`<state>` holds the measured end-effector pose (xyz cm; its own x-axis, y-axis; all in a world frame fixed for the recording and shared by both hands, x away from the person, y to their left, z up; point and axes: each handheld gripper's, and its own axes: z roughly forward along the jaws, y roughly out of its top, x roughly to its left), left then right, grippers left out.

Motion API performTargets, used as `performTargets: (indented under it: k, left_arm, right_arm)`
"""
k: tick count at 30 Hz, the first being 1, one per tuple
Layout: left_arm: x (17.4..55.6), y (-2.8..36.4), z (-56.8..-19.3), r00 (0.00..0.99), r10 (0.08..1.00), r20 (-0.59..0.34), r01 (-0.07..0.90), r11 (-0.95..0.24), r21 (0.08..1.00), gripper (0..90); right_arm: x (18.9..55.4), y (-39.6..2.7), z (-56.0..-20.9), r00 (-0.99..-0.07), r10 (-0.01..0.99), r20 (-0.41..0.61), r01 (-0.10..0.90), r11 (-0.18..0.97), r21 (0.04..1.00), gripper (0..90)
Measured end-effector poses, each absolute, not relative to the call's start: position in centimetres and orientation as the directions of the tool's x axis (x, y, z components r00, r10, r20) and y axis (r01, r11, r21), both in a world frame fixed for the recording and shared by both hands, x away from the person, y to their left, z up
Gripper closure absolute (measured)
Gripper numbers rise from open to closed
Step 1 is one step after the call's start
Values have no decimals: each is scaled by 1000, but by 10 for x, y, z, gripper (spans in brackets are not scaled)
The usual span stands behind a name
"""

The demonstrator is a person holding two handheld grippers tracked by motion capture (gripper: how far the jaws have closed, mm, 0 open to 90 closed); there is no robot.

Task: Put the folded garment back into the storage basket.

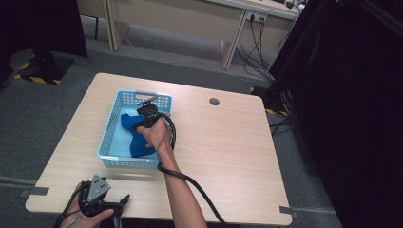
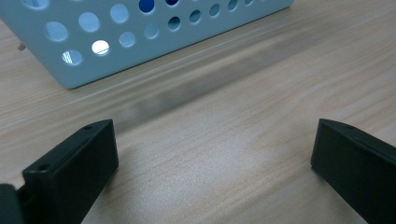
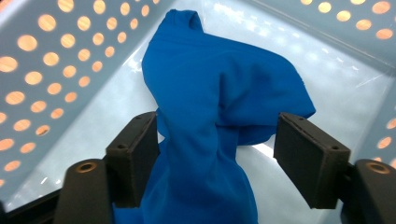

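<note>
A: Is the cloth (image 3: 219, 93) down?
B: Yes, it's lying in the basket (image 1: 110, 124). My right gripper (image 3: 215, 154) has let go, jaws apart around it. I've only to lift out; left gripper (image 2: 210, 163) idles open on the table (image 1: 228, 142)

In the high view the right gripper (image 1: 148, 113) hides part of the blue cloth (image 1: 134, 137); the cloth's lower end runs off the right gripper view's bottom edge.

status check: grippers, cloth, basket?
Right gripper open over the blue cloth, pads not pressing. Cloth lies inside the light blue basket. Left gripper open, idle on the table. Nothing in the way.
</note>
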<state>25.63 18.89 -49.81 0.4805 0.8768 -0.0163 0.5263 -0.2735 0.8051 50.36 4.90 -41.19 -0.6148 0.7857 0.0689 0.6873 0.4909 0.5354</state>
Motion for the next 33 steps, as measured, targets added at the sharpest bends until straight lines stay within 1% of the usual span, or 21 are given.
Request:
performTargets:
  k: [11, 23, 29, 33]
  left_arm:
    - [256, 189, -498, 480, 877, -16, 526, -273, 805, 0]
    - [256, 189, -498, 479, 878, -16, 526, -273, 806, 0]
    - [256, 189, -498, 479, 878, -16, 526, -272, 806, 0]
    - [256, 189, -498, 479, 878, -16, 526, -272, 806, 0]
  right_arm:
    - [500, 39, -396, -627, 775, 81, 661, 474, 581, 279]
    - [498, 33, -387, -641, 764, 78, 643, 479, 597, 274]
    - [495, 32, -380, -637, 766, 79, 636, 465, 616, 191]
    - [494, 31, -377, -634, 769, 79, 632, 457, 626, 185]
